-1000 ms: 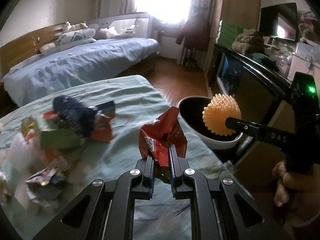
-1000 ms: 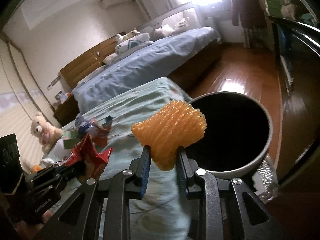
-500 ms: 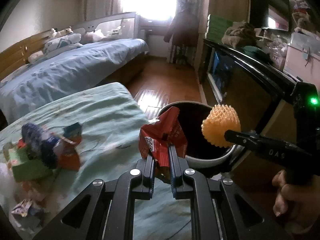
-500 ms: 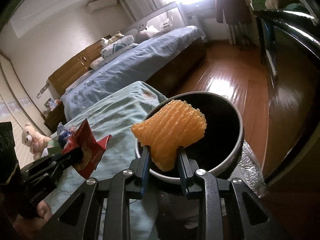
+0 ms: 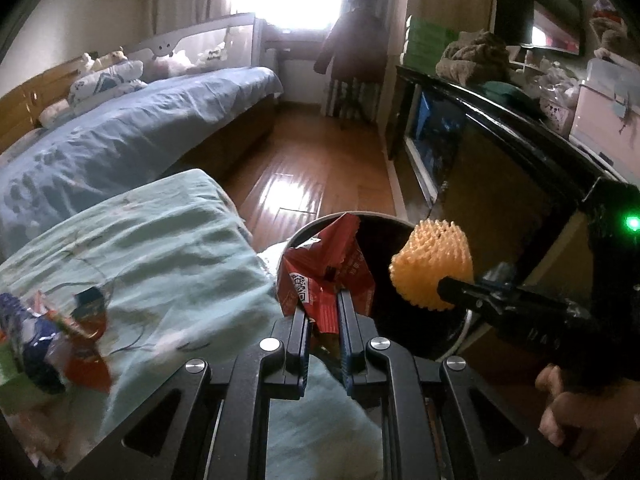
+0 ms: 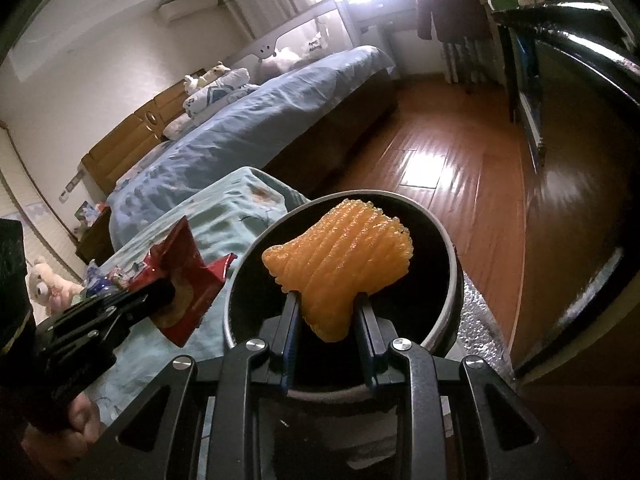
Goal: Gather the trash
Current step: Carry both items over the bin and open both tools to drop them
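While over the bin (image 6: pixel 452 280), left tongs (image 5: pixel 324 300) grasping red wrapper (image 5: pixel 320 272), right tongs (image 6: pixel 326 312) grasping orange foam net (image 6: pixel 344 264).

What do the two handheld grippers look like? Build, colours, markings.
Both are matte black linkage frames with silver pivot bolts. The left gripper and right gripper have slim black fingers lined with blue pads. The right one's body carries a lit green lamp and faint pale lettering. No cables or sleeves show.

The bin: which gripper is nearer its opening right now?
Right. The right gripper holds the orange foam net over the bin mouth; the left gripper, clamping the red wrapper, is at its bed-side rim.
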Tool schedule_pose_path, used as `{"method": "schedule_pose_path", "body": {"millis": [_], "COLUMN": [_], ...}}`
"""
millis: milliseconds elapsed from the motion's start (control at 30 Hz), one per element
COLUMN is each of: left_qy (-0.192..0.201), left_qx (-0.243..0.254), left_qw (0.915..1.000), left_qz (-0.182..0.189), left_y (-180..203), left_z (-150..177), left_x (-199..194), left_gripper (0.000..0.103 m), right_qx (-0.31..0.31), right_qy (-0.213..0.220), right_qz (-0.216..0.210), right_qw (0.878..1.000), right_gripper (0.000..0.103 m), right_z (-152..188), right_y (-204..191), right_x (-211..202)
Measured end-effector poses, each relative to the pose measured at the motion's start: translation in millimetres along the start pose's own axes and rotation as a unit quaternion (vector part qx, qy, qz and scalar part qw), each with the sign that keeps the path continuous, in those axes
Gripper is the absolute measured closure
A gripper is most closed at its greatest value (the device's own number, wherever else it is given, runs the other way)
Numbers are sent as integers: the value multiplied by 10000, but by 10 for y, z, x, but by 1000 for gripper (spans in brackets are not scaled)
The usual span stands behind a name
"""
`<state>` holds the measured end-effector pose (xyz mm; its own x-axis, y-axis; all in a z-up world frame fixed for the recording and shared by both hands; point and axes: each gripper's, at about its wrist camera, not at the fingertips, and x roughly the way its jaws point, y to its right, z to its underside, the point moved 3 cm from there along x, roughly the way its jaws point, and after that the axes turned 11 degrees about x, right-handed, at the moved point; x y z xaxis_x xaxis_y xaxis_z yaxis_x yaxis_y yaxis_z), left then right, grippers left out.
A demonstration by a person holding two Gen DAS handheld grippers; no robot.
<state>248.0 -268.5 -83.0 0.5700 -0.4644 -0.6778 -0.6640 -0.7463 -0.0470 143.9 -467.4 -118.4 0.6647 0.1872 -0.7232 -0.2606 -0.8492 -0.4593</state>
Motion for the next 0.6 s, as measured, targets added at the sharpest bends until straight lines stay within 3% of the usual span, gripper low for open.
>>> {"method": "schedule_pose_path", "body": {"millis": [233, 400, 467, 533, 600], "left_qy": [-117, -159, -172, -166, -122], "left_qx": [-53, -97, -80, -76, -74], "left_qw": [9999, 9998, 9998, 9998, 9999], "left_qz": [92, 86, 64, 31, -19], "left_y": [10, 19, 34, 47, 61], "left_z": [-84, -96, -106, -104, -85], "left_x": [196, 273, 293, 292, 248], "left_gripper": [91, 84, 76, 64, 56], "right_qx": [43, 63, 79, 99, 97], "right_qy": [-50, -46, -46, -44, -28], "right_qz": [78, 124, 136, 153, 173], "right_qw": [9999, 9999, 9999, 9998, 9998], "right_gripper": [75, 73, 71, 61, 57], "right_z": [-55, -108, -128, -138, -144], "right_y": [64, 90, 105, 106, 101], "right_x": [67, 110, 115, 117, 116]}}
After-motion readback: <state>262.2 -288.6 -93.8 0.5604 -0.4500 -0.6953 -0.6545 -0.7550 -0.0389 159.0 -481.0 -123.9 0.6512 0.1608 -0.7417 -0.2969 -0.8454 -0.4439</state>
